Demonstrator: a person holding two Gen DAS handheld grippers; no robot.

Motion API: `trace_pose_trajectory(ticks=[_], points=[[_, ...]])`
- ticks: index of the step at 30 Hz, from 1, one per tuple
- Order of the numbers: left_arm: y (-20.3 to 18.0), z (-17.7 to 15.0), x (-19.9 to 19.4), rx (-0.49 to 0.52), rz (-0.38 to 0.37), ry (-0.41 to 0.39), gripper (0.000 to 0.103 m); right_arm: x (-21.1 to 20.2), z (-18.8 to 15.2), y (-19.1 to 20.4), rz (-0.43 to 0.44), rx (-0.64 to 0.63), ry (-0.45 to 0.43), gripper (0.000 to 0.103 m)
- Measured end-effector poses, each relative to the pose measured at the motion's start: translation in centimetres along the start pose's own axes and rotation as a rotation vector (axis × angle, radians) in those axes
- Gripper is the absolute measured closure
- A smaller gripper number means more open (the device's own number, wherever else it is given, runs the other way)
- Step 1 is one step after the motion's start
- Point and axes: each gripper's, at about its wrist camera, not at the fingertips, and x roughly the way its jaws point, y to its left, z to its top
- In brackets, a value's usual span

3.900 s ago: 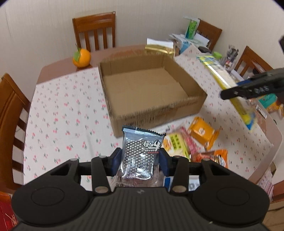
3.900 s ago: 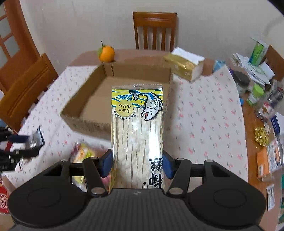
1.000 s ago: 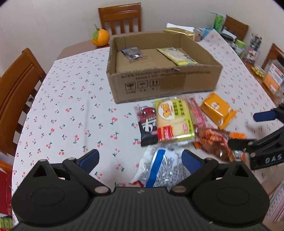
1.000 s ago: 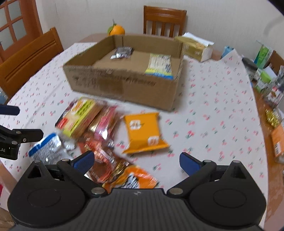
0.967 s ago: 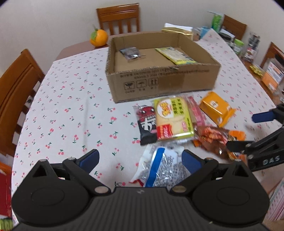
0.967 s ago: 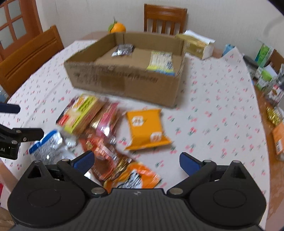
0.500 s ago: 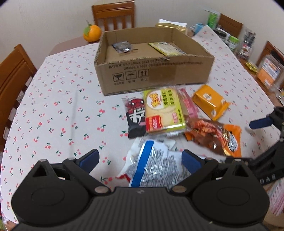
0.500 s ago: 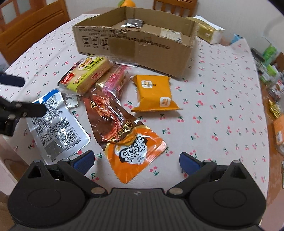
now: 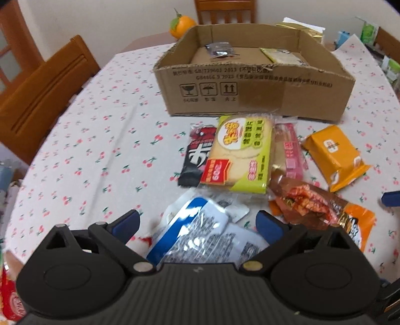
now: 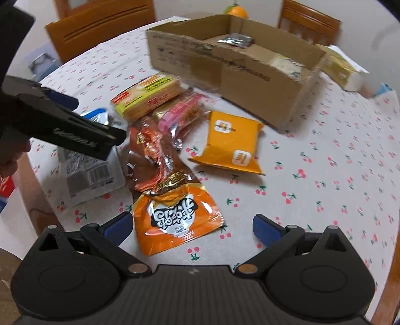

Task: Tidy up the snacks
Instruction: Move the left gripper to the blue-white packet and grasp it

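A cardboard box [image 9: 250, 90] stands mid-table and holds a silver packet [image 9: 220, 48] and a yellow fish-snack packet [image 9: 282, 55]. Loose snacks lie in front of it. My left gripper [image 9: 197, 222] is open, its fingers straddling a white and blue packet [image 9: 205, 232]. My right gripper [image 10: 192, 225] is open, low over an orange and brown packet [image 10: 172, 212]. Nearby lie a green-yellow cracker pack [image 9: 242, 152], a black packet [image 9: 197, 152], a pink packet [image 9: 290, 150] and an orange packet [image 10: 230, 140]. The left gripper also shows in the right wrist view [image 10: 75, 135].
An orange [image 9: 181, 23] and a tissue box [image 10: 342, 65] sit behind the cardboard box. Wooden chairs [image 9: 42, 92] stand around the table. Bottles and clutter [image 9: 367, 32] crowd the far right. The table's near edge [image 10: 37, 200] is close below both grippers.
Both grippers earlier held packets, which now lie in the box. Since then both have come down open toward the loose snacks, the left over the white-blue packet, the right over the orange-brown one.
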Motion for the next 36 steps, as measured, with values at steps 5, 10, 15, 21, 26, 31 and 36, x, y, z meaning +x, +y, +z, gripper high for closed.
trace_pose_trajectory(ticks=[5, 10, 15, 21, 26, 31, 36], points=[[0.8, -1.8, -1.3, -0.046, 0.047, 0.022, 0.004, 0.6, -0.6, -0.2, 0.039, -0.060, 0.005, 0.000], [1.5, -3.5, -3.2, -0.084, 0.074, 0.027, 0.004, 0.6, -1.1, 0.2, 0.049, -0.129, -0.011, 0.000], [1.1, -4.4, -3.9, -0.178, -0.006, 0.079, 0.004, 0.6, -1.1, 0.1, 0.056, -0.144, -0.017, 0.000], [1.1, -4.8, -3.0, -0.327, -0.135, 0.138, 0.004, 0.7, -1.0, 0.1, 0.066, -0.161, -0.019, 0.000], [0.7, -2.9, -1.4, -0.388, -0.199, 0.119, 0.004, 0.6, -1.2, 0.0, 0.070, -0.166, -0.025, 0.000], [-0.7, -1.9, -0.5, -0.338, -0.125, 0.068, 0.000, 0.5, -1.1, -0.1, 0.068, -0.164, -0.019, 0.000], [-1.2, -2.9, -0.5, -0.245, -0.025, 0.066, 0.000, 0.5, -1.0, -0.4, 0.065, -0.162, -0.007, 0.000]])
